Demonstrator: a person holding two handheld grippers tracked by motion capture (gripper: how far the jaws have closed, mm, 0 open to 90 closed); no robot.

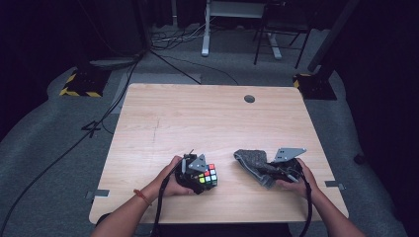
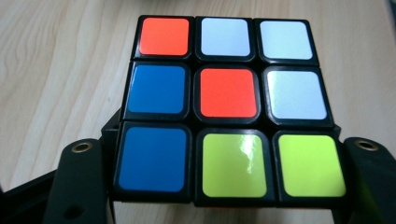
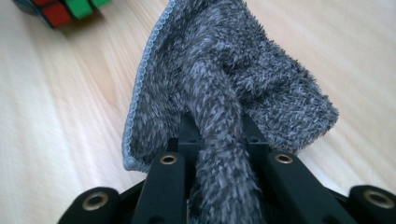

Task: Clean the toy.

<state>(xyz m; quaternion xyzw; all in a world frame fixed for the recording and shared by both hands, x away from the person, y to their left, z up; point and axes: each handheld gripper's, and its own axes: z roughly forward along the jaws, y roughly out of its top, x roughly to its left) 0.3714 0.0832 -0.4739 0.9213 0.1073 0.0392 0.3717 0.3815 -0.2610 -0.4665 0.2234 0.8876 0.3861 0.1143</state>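
Observation:
A scrambled Rubik's cube (image 1: 209,175) sits at the table's front, left of centre. My left gripper (image 1: 201,177) is shut on it. In the left gripper view the cube (image 2: 228,93) shows a face of red, white, blue and yellow-green tiles, and my left gripper (image 2: 225,148) presses a black jaw on each side of its bottom row. A fuzzy grey cloth (image 1: 250,159) lies right of centre, with my right gripper (image 1: 267,174) shut on its near end. In the right gripper view a fold of the cloth (image 3: 224,70) is pinched in my right gripper (image 3: 219,135), the rest spread on the wood.
The light wooden table (image 1: 197,118) has a round cable hole (image 1: 249,98) near its far edge. A corner of the cube (image 3: 60,9) shows at the upper left of the right gripper view. Cables, a desk frame and stand bases are on the floor beyond the table.

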